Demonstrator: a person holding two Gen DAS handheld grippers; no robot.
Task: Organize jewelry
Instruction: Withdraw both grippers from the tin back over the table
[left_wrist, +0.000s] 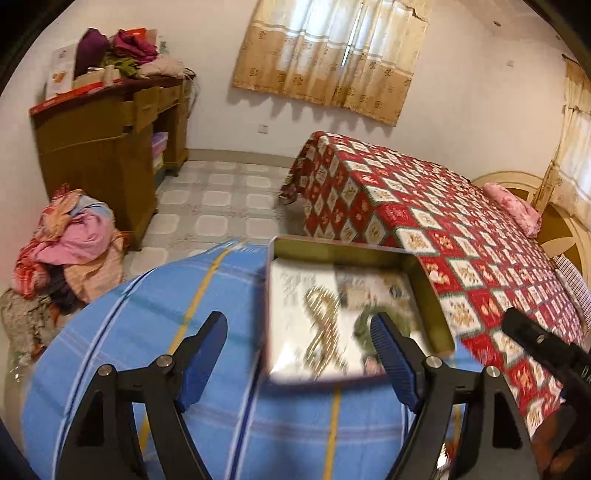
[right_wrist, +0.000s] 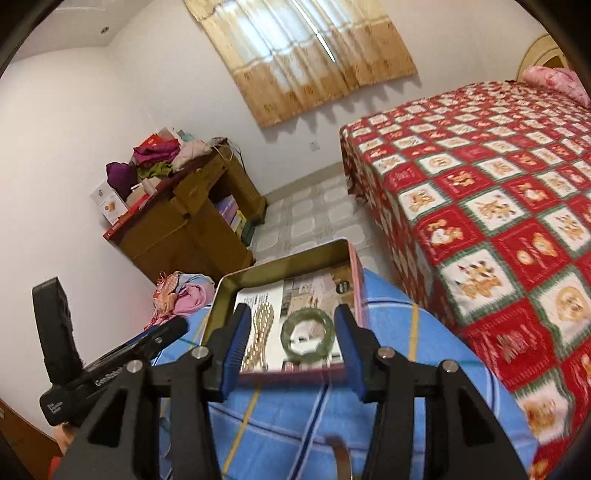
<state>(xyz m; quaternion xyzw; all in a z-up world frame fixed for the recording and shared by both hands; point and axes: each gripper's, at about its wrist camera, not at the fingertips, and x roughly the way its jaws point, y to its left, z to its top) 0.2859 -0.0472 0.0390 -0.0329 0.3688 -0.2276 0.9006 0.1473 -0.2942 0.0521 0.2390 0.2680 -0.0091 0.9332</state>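
Shallow rectangular metal tin (right_wrist: 295, 258), brass-toned inner walls, sits on round surface under blue plaid cloth (right_wrist: 295, 424), near far edge. Printed paper lines tin floor. Gold beaded chain (right_wrist: 260, 325) looped at left; smooth green bangle (right_wrist: 308, 336), ring-shaped, beside it at right. Left gripper (left_wrist: 299, 354) spread wide, empty. Right gripper (right_wrist: 291, 347) part-open, ribbed blue pads (right_wrist: 236, 347) clear of bangle.

Tin tray with the jewelry in it

Open tin (right_wrist: 284, 266) lies flat, paper-lined, just ahead of the jaws; green bangle (right_wrist: 307, 334) lies flat right between the right jaws, gold bead necklace (right_wrist: 260, 332) looped beside it, by the left-hand jaw.
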